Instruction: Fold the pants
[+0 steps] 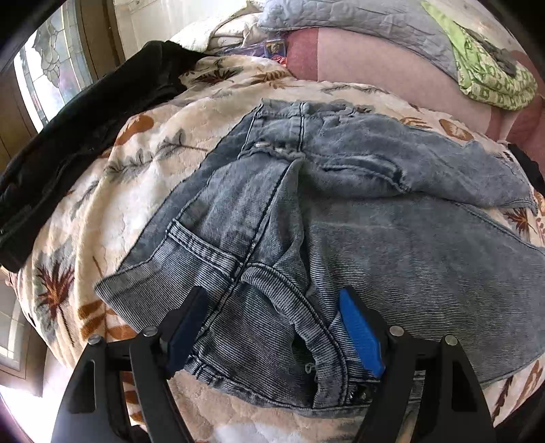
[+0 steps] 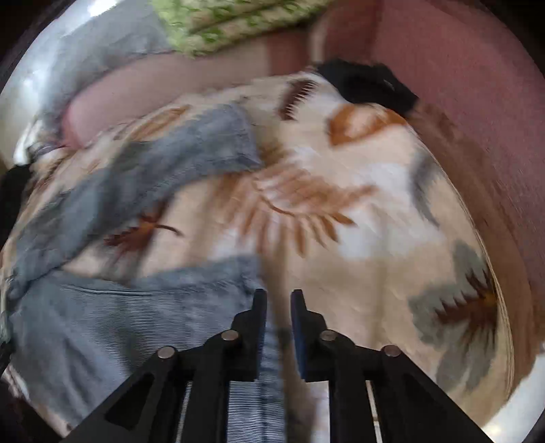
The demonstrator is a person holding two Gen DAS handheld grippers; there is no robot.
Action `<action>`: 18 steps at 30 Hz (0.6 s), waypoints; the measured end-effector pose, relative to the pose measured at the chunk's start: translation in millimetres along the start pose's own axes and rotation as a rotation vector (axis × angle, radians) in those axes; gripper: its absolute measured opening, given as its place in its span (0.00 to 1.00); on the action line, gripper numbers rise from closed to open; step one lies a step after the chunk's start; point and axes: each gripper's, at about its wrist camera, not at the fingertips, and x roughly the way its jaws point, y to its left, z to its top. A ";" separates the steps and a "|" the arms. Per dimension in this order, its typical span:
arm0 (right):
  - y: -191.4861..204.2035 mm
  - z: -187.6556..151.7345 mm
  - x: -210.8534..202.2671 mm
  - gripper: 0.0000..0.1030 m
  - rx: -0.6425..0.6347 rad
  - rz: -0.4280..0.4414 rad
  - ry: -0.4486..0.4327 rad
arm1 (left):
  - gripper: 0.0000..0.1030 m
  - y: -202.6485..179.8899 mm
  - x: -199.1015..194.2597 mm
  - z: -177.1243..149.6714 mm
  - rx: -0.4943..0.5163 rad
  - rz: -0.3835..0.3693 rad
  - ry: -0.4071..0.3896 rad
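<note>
Faded blue jeans (image 1: 306, 204) spread out on a fluffy cream blanket (image 1: 143, 191) printed with rust and grey leaves. Waistband end closest to the left wrist camera, legs running off toward the right, one leg flopped loosely across the other higher up.

Left gripper (image 1: 276, 327) spread wide, straddling the bunched waistband and fly area. Blue ribbed pads (image 1: 361, 334) on the inside of black plastic fingers, denim sitting between them but not pinched. Crisp in this view: twill ribbing in the denim, double-stitched seams, a curved pocket edge, a metal rivet near the bottom hem of the waistband.

Only visible from the left side: a black garment (image 1: 85, 136) crumpled along the left edge of the blanket, a stained-glass window (image 1: 51, 68) behind it, a quilted grey pillow (image 1: 357, 27) and a green patterned cloth (image 1: 490, 71) up top on pinkish bedding.

Right wrist view way blurrier. Shows the far ends of the jeans (image 2: 119, 323) instead: two leg ends lying apart with blanket (image 2: 340, 204) between them, the nearer one right at the fingertips. Right gripper (image 2: 278, 296) narrowed to a slim gap, hovering at the edge of that denim leg; can't tell through the blur whether any fabric is actually caught. Also a dark lump (image 2: 368, 85) at the blanket's far edge and a dusty rose surface (image 2: 460, 85) beyond.
</note>
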 end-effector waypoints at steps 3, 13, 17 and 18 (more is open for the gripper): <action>0.3 -15.5 -47.4 0.47 0.029 0.125 -0.129 | 0.77 0.2 -15.2 2.4 0.004 0.012 -0.054; 10.1 -31.3 -30.4 0.70 0.005 0.334 0.084 | 0.84 24.1 -24.8 38.5 -0.110 -0.110 -0.074; 7.4 23.6 -22.5 0.70 0.040 0.313 0.017 | 0.84 51.7 -8.1 99.4 -0.210 -0.170 -0.082; 7.1 39.0 -13.0 0.70 0.046 0.319 0.012 | 0.84 56.1 9.0 114.6 -0.221 -0.170 -0.055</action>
